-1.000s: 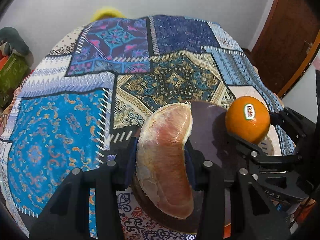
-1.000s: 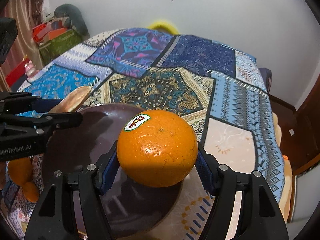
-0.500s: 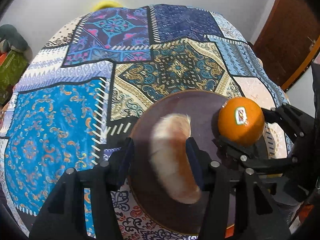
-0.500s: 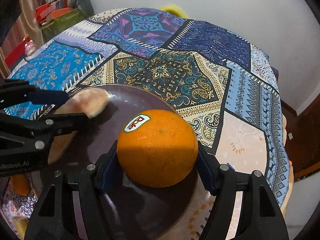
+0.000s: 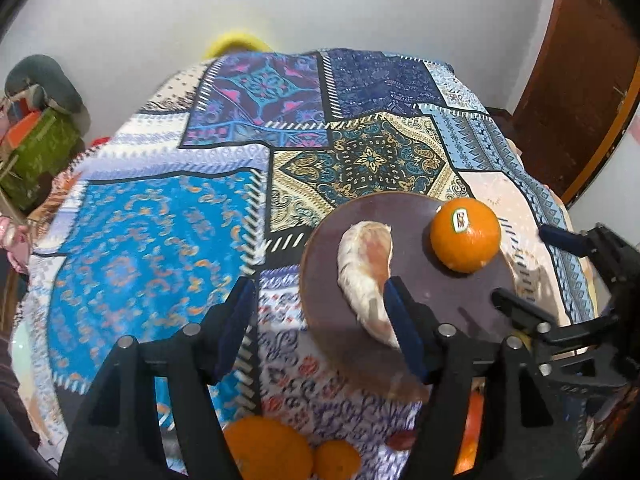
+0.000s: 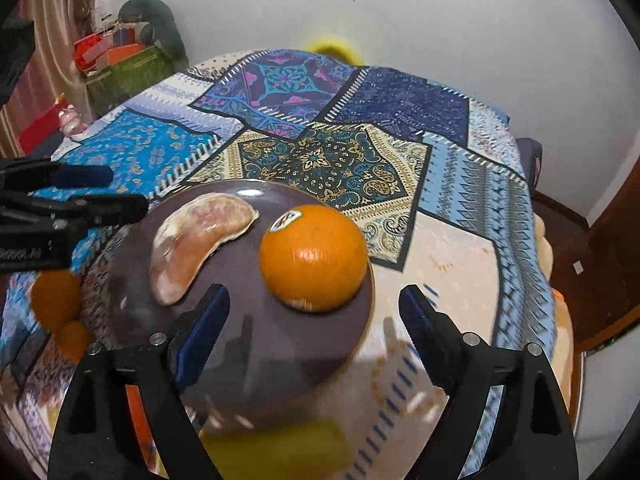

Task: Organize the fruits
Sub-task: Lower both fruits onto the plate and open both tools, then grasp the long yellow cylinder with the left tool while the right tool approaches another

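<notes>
My fingers (image 6: pixel 310 318) just let go; orange (image 6: pixel 313 258) and pomelo slice (image 6: pixel 198 246) rest on the plate (image 6: pixel 256 364). I should lift away slowly.

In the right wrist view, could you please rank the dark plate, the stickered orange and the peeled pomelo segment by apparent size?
1. dark plate, clearly the largest.
2. and 3. stickered orange and peeled pomelo segment: too alike to rank; the segment is longer, the orange rounder.
</notes>
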